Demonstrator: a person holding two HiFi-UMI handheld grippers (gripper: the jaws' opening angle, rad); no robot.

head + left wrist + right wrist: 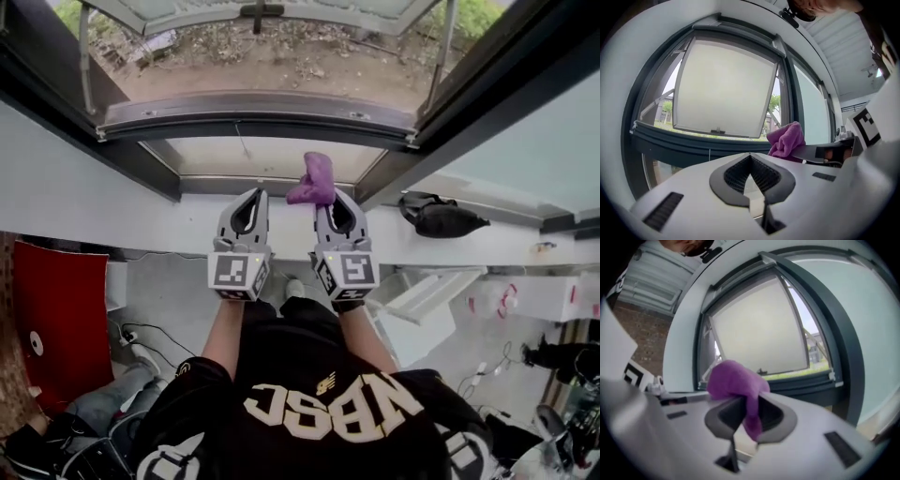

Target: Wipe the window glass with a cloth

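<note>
A purple cloth is bunched above the tips of my right gripper, whose jaws are shut on it; in the right gripper view the cloth hangs down between the pads. My left gripper is beside it on the left, shut, with nothing between its jaws. Both point at the window. The frosted window glass is a sash swung open outward, and its handle shows at the top of the head view. From the left gripper view the cloth appears at the right.
The dark window frame runs across ahead, with a fixed pane to the right. A black bag lies on the white sill at right. Far below are a red board and cables on the floor.
</note>
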